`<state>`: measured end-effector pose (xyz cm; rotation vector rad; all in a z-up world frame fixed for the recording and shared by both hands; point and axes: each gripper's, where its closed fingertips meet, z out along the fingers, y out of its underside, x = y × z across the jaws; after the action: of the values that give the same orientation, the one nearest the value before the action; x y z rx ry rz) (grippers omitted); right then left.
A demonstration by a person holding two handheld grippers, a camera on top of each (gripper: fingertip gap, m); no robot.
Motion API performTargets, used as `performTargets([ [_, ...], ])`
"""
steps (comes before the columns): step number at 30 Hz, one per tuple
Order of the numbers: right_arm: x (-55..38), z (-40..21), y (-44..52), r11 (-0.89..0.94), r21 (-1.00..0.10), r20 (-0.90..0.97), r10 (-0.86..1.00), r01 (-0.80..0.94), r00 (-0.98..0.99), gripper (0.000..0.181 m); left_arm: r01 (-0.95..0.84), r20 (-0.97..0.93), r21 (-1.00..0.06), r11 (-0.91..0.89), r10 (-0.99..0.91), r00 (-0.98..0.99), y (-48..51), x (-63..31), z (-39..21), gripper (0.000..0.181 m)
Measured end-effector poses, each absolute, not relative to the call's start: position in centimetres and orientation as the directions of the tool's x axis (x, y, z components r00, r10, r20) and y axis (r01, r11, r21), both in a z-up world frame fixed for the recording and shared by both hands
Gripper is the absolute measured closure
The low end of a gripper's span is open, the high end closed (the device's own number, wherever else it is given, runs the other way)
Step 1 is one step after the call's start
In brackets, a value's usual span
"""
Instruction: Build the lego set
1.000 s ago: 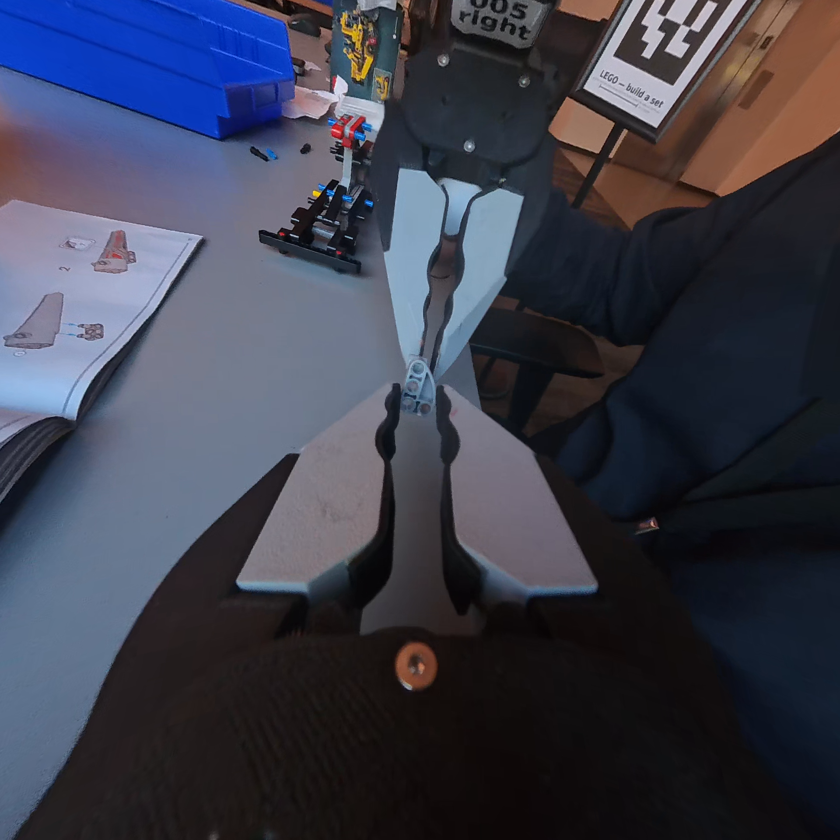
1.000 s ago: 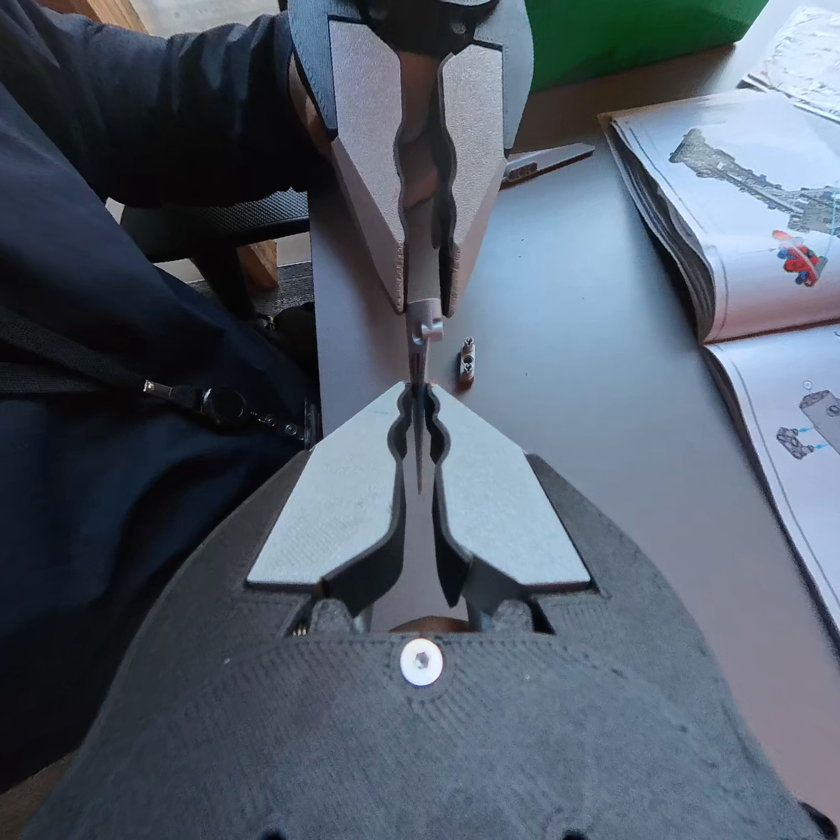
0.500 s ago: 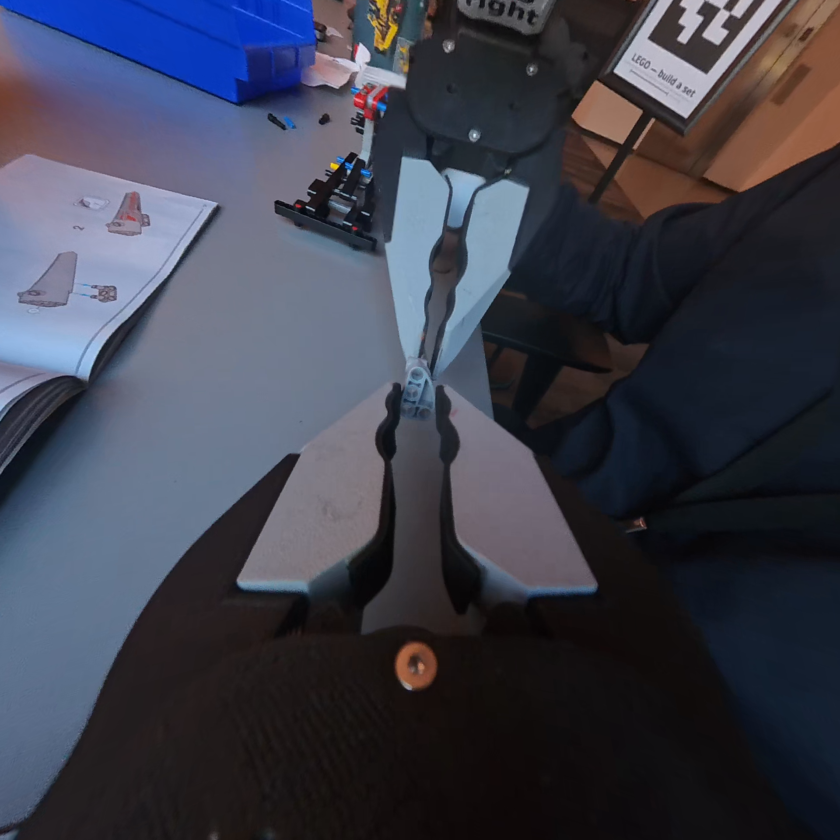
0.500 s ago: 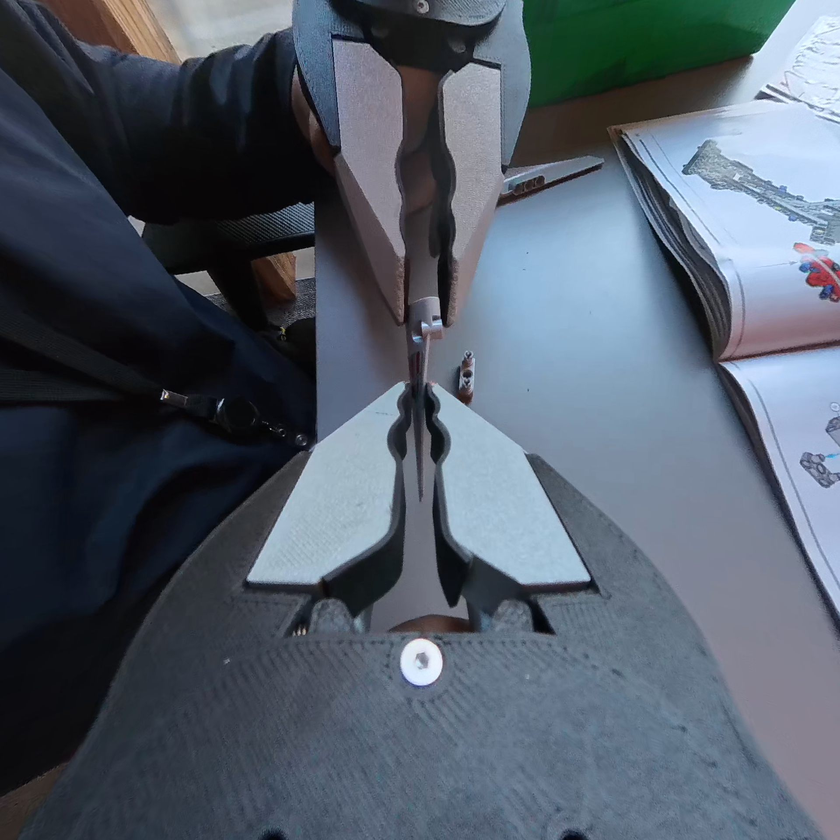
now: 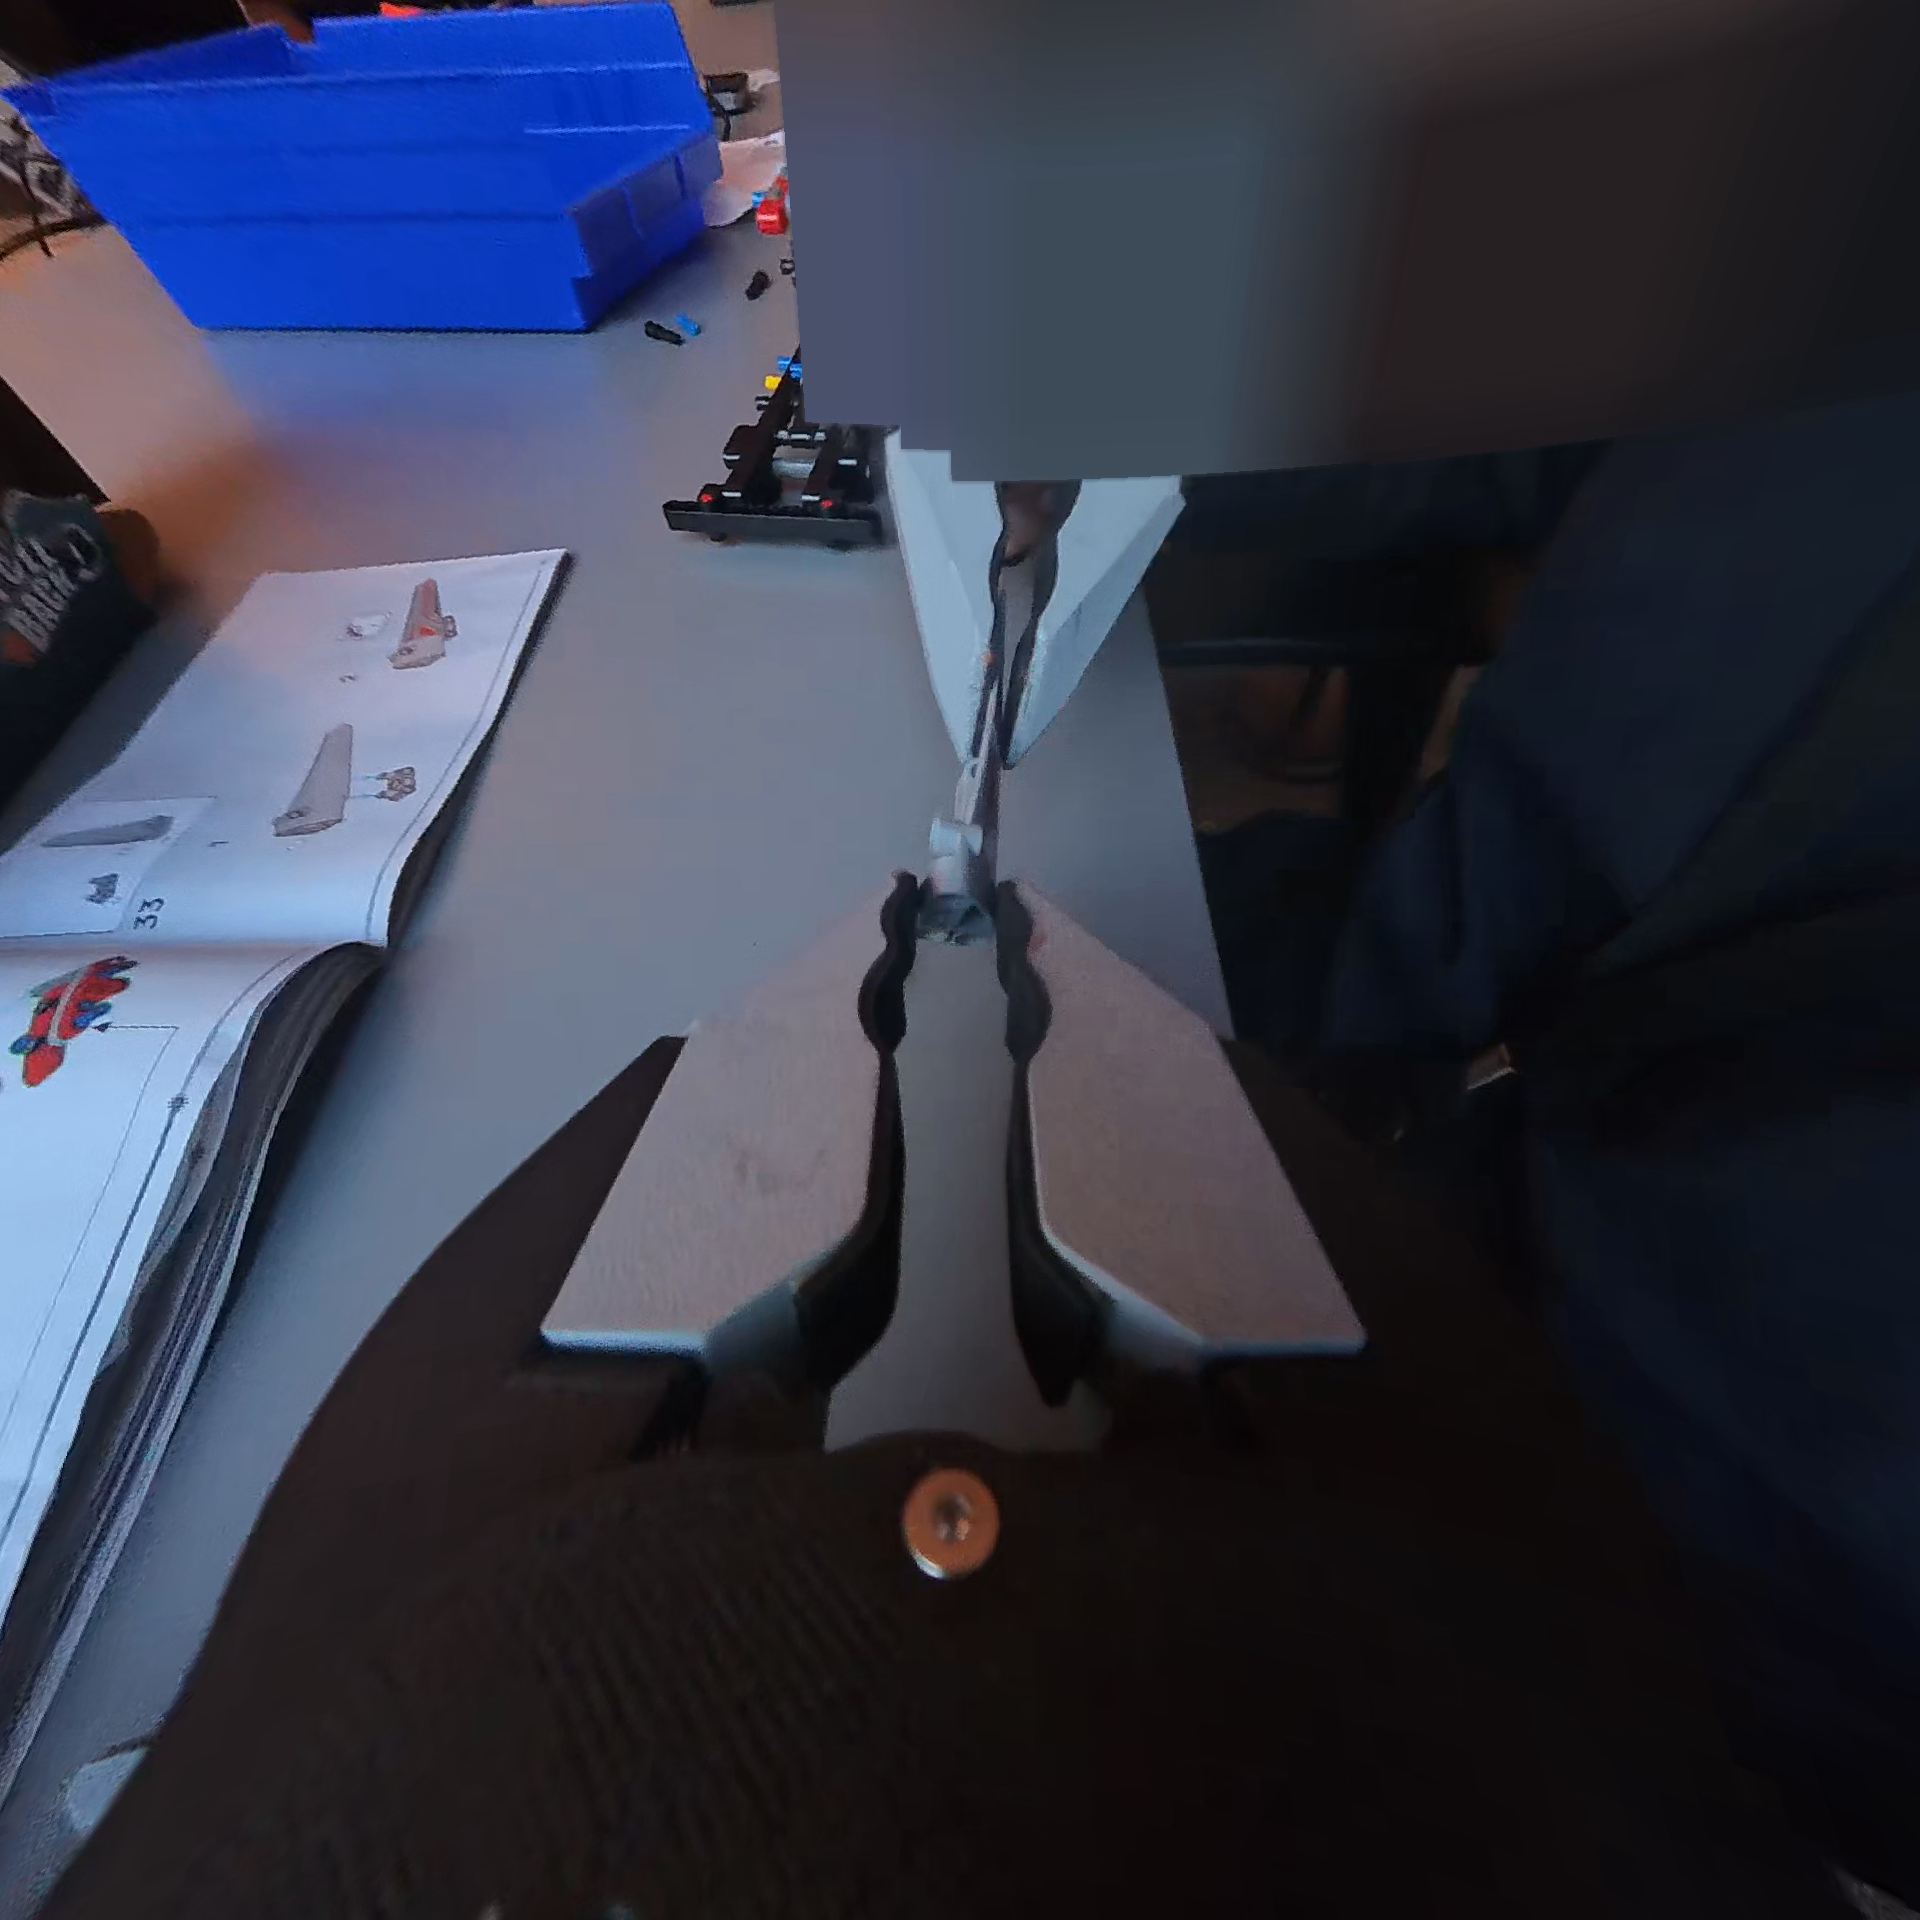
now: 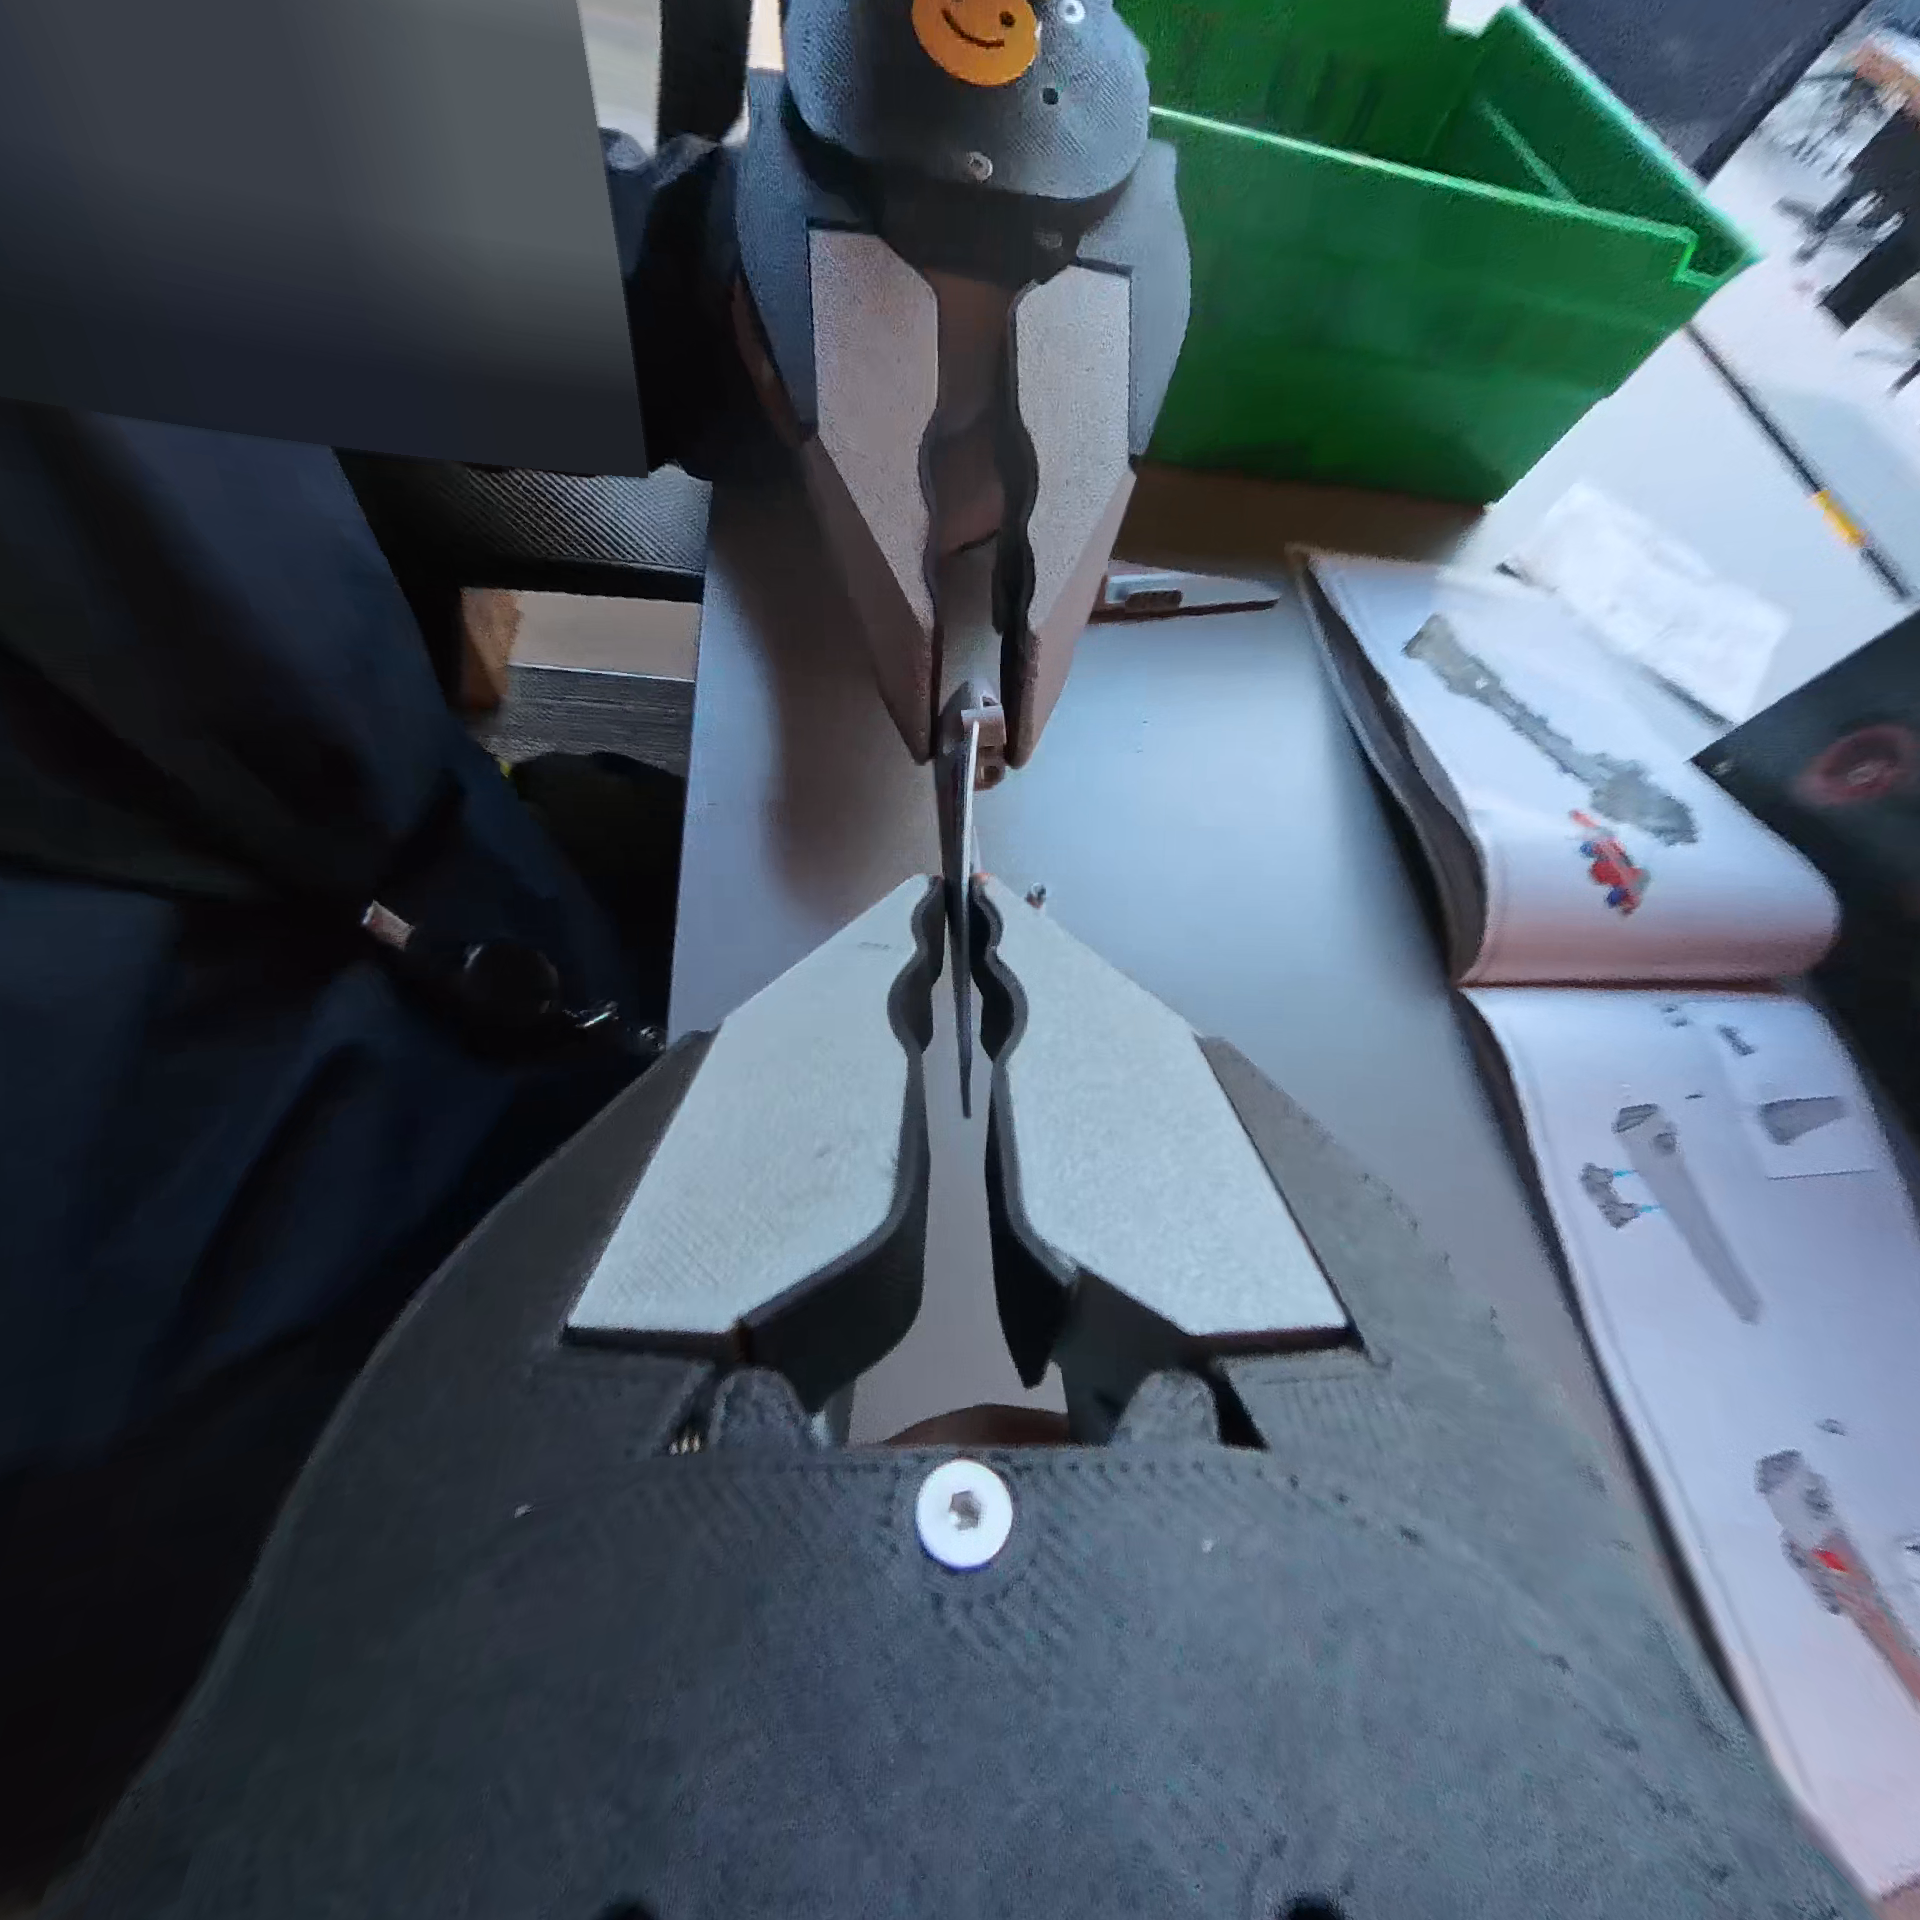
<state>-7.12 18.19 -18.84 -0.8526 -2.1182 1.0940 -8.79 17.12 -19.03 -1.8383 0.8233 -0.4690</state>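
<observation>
My left gripper (image 5: 951, 912) is shut on a small grey connector piece (image 5: 951, 923) and holds it above the grey table (image 5: 644, 665). My right gripper (image 6: 961, 896) is shut on a thin grey panel (image 6: 966, 821) seen edge-on. The two grippers point at each other, tip to tip. The panel's far end meets the connector (image 6: 977, 722) between the left gripper's fingers (image 6: 883, 468). In the left wrist view the panel (image 5: 971, 800) runs from the right gripper's fingers (image 5: 945, 623) down to the connector. A partly built black assembly (image 5: 784, 488) stands farther back on the table.
An open instruction booklet (image 5: 260, 790) lies left of the grippers and also shows in the right wrist view (image 6: 1579, 790). A blue bin (image 5: 395, 166) and a green bin (image 6: 1403, 281) stand at the table ends. A tiny loose piece (image 6: 1034, 891) lies beside my right fingertips. A person's dark sleeve (image 6: 208, 831) is close. Less than 4 cm separates the two grippers' tips. Both grippers' tips are roughly 25 centimeters from the partly built black assembly (image 5: 784, 488).
Both grippers have moved together with their parts still held and tilted, so more of the booklet and bins shows. More of the panel now shows between the two sets of fingertips.
</observation>
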Motion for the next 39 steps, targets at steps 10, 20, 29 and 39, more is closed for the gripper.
performTargets([
  [10, -7.6, -19.6, 18.4, 0.526, -0.836, 0.340, 0.720, 0.157, -0.605, 0.181, -0.589, -0.366, -0.792, -0.158, -0.649, 0.667, 18.2, -9.5, -21.0, 0.169],
  [20, -7.7, -20.5, 19.2, 0.499, -0.840, 0.286, 0.739, 0.211, -0.610, 0.181, -0.587, -0.395, -0.800, -0.123, -0.630, 0.669, 18.2, -9.4, -20.4, 0.170],
  [29, -8.5, -20.8, 19.2, 0.499, -0.833, 0.289, 0.762, 0.241, -0.579, 0.181, -0.553, -0.363, -0.818, -0.158, -0.604, 0.710, 18.4, -10.2, -20.3, 0.170],
  [39, -9.0, -21.5, 19.8, 0.443, -0.831, 0.193, 0.797, 0.336, -0.572, 0.181, -0.523, -0.290, -0.817, -0.244, -0.610, 0.737, 18.9, -10.8, -21.0, 0.170],
])
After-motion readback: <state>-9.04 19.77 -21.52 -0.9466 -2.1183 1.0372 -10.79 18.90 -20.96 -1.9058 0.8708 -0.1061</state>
